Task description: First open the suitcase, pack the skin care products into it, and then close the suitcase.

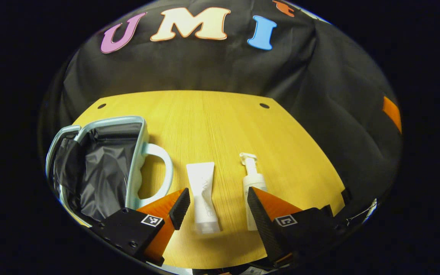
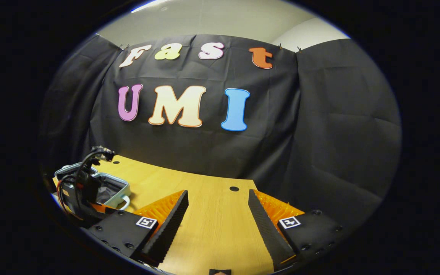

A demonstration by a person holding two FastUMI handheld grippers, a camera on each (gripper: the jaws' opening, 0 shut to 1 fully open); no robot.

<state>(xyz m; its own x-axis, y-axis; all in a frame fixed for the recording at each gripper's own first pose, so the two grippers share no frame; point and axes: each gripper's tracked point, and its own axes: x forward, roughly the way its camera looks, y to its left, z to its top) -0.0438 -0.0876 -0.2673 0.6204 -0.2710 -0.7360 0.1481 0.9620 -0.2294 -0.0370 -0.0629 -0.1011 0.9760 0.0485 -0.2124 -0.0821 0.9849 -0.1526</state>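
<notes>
- My left gripper (image 1: 218,208) hung with its jaws spread wide and nothing between them, poised above the near edge of the table (image 1: 212,114).
- Between its fingers, lower down on the wood, lay the white tube (image 1: 203,198), flat, cap end toward me; neither finger touched it as far as I could see.
- Just beside the tube, toward the table's right edge, lay the pump bottle (image 1: 252,183), nozzle pointing at the far edge. Its lower part was hidden behind one finger, so I could not tell contact there.
- At the table's left edge sat the suitcase (image 1: 101,168), lid already raised, dark lining exposed, pale handle (image 1: 159,172) facing the tube. I saw no products in the part of the lining that showed.
- My right gripper (image 2: 218,214) was also wide apart and empty, aimed over bare wood toward the far edge and the booth's cloth wall.
- In the right gripper view the other gripper, with its cables, stood in front of the suitcase near the left edge.
- My judgement: opening was done; packing had not begun, since both products lay on the table. Left to do: tube in, bottle in, lid shut.
- The tube looked like the nearest pick for the left gripper.
</notes>
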